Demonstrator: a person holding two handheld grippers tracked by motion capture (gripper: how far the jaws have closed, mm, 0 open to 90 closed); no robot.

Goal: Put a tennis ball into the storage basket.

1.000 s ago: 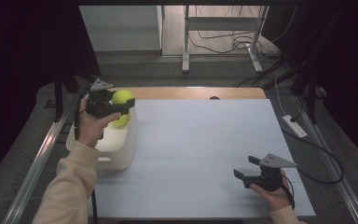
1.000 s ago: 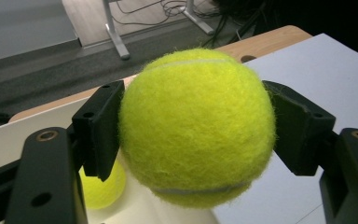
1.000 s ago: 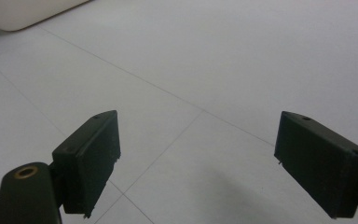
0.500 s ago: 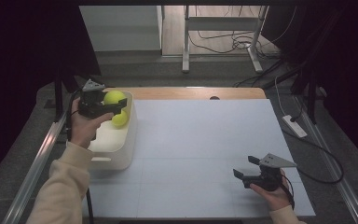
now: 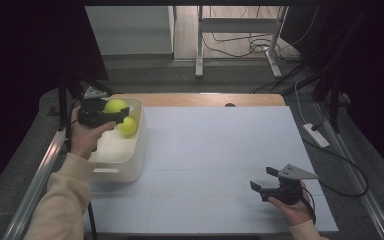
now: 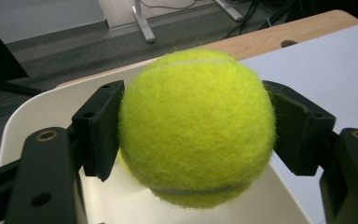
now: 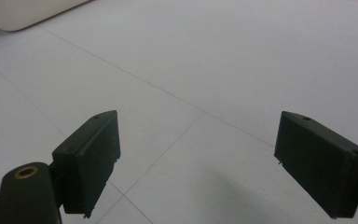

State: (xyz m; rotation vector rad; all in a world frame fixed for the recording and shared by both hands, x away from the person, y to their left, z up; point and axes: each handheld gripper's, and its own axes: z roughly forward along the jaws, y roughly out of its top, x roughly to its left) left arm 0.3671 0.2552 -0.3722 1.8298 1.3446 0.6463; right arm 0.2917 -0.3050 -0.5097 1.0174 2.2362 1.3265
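My left gripper (image 5: 114,114) is clamped on a tennis ball (image 5: 115,106), both pads (image 6: 100,128) pressed into the felt at its widest (seam line running across the top in the left gripper view). It hangs over the far end of the white bin (image 5: 130,167), w/ a second ball (image 5: 128,126) already lying inside, just below and beside mine toward the counter's middle. So the drop spot is straight down, and I'd judge I should let go a bit clear of that second ball. Counter (image 5: 220,150) is bare in between. My right gripper (image 5: 263,181) rests low near the front right, jaws apart, nothing btwn them, well apart from the bin.
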